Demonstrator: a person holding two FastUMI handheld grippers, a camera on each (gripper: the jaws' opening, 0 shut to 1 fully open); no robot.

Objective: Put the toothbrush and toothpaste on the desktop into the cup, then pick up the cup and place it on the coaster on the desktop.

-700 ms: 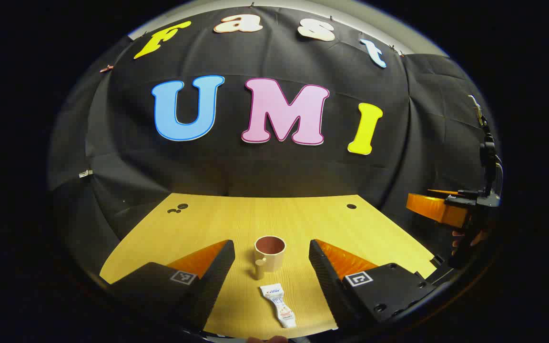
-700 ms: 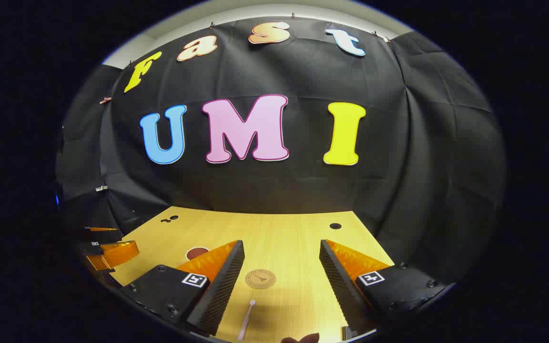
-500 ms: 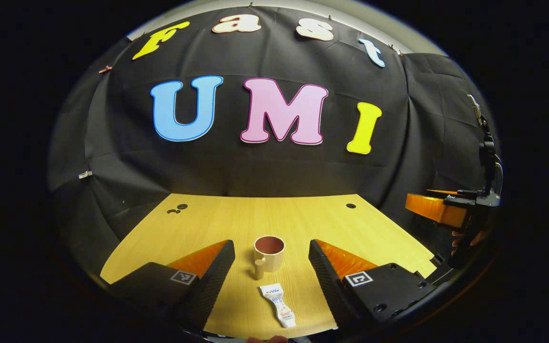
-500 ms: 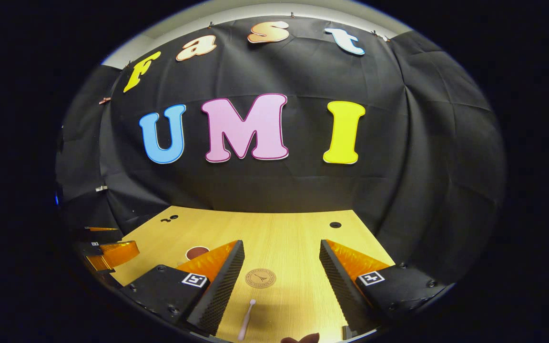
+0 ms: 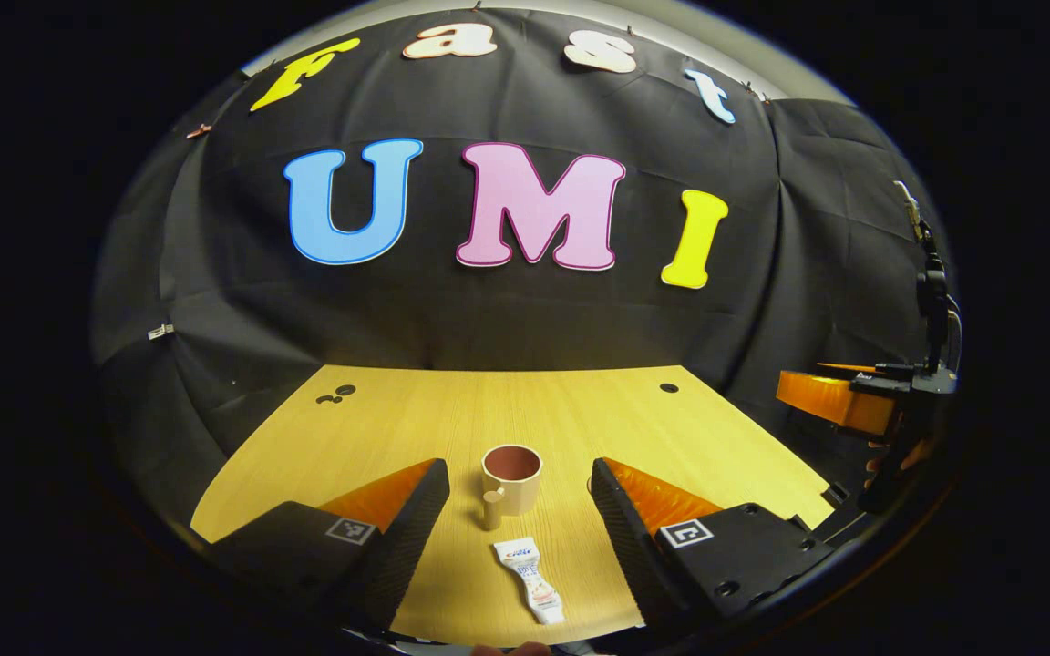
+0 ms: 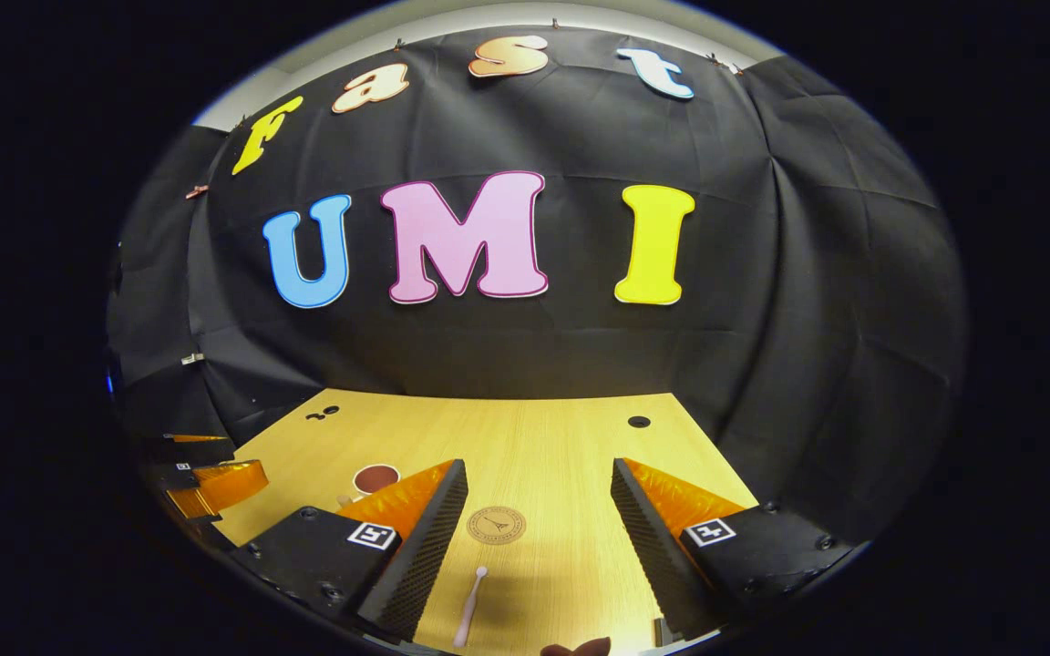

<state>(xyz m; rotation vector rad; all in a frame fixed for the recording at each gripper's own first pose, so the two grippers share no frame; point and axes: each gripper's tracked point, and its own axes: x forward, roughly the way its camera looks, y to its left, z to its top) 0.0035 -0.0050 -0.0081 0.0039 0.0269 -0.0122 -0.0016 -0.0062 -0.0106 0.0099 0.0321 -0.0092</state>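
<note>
nothing of the task is looking done yet. in the left gripper view, the cup [image 5: 511, 477] is standing upright at lower centre on the wooden desktop [image 5: 379, 428], its inside looking bare and its handle pointing toward the camera. the toothpaste [image 5: 530, 567] is lying flat on the wood just below the cup, near it but not touching. the left gripper [image 5: 519, 492] is hovering above the desk with its fingers spread wide and grasping nothing, cup and tube both sitting in the gap between them.

in the right gripper view, the toothbrush [image 6: 469, 607] is lying on the desk at bottom centre, one end pointing up toward the round coaster [image 6: 496, 525], which is sitting bare a little above it. the right gripper [image 6: 539, 497] is likewise hanging released and empty, framing coaster and brush. the cup's rim is peeking out at lower left of this view, partly hidden behind a finger.

both items are waiting to go into the cup, and the cup to go onto the coaster. nothing appears to be blocking either reach; small dark holes are dotting the far edge of the desk.
</note>
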